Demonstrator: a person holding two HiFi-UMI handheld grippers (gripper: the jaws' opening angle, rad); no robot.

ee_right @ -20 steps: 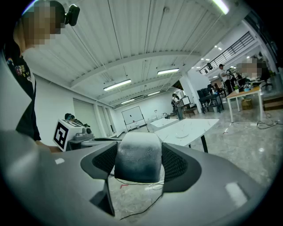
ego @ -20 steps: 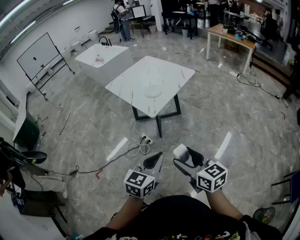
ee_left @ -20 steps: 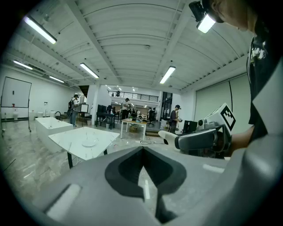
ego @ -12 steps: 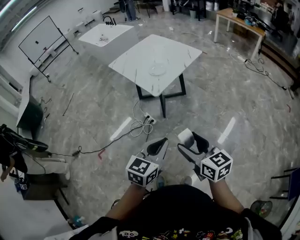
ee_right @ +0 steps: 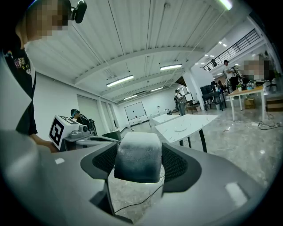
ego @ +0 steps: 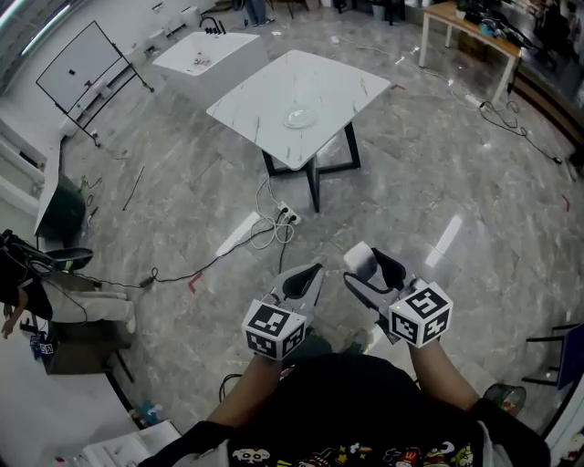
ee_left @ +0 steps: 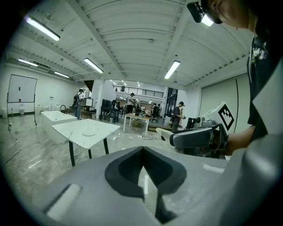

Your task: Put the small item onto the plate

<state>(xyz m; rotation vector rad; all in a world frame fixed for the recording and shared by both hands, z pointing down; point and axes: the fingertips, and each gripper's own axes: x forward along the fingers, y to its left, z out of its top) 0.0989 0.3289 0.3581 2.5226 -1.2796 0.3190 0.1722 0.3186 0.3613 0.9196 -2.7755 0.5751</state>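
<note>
The small item [ego: 358,261] is a pale grey-white block, and my right gripper [ego: 372,270] is shut on it, low in the head view. In the right gripper view the block [ee_right: 137,152] fills the gap between the jaws of the right gripper [ee_right: 139,162]. My left gripper [ego: 307,276] hangs beside it, shut and empty, as the left gripper view shows for the left gripper [ee_left: 143,155]. The plate [ego: 299,117] lies on a white marble table [ego: 333,87] a few metres ahead; the plate [ee_right: 180,129] is also in the right gripper view.
A cable and power strip [ego: 274,223] lie on the grey floor between me and the table. A white counter [ego: 196,55] and a whiteboard [ego: 78,77] stand at the far left. A wooden table [ego: 465,23] is at the far right. A chair [ego: 46,264] sits at the left.
The table and the floor cable have shifted upward in the head view. Both grippers keep their places in front of the body, the right one still holding the block.
</note>
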